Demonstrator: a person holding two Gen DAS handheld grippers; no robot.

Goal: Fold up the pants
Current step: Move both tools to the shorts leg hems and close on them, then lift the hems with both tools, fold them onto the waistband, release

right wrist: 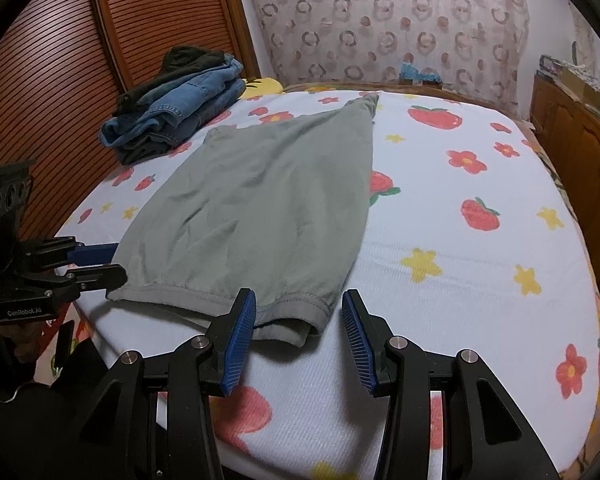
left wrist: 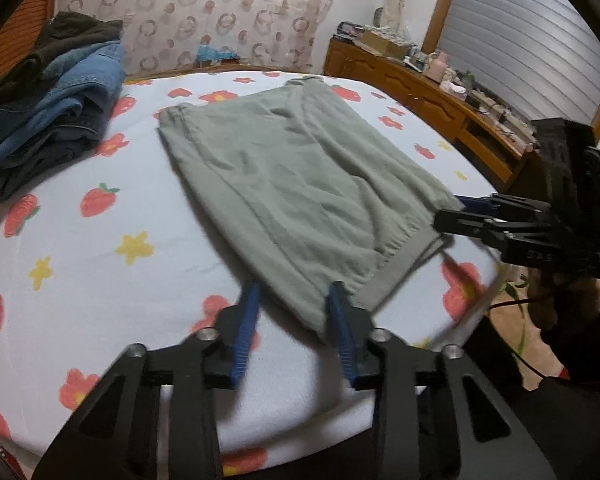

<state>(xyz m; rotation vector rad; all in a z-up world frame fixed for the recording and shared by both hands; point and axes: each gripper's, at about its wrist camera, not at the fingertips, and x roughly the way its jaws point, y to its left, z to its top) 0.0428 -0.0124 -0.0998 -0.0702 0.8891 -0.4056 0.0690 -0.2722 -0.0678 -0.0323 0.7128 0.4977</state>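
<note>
Fingers of both grippers, left [left wrist: 294,300] and right [right wrist: 298,308], gape unclenched at the pants' [right wrist: 256,200] waistband corners; next, pinch both corners and fold.

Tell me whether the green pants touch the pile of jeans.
Apart. The right wrist view shows a strip of flowered sheet between the green pants and the pile of jeans.

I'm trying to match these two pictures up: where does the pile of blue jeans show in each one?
Left wrist view: the pile of jeans lies at the far left of the bed, left of the green pants.
Right wrist view: the pile sits upper left of centre, near the wooden slatted door.
Shared landmark: the green pants, spread flat on the flowered sheet.
</note>
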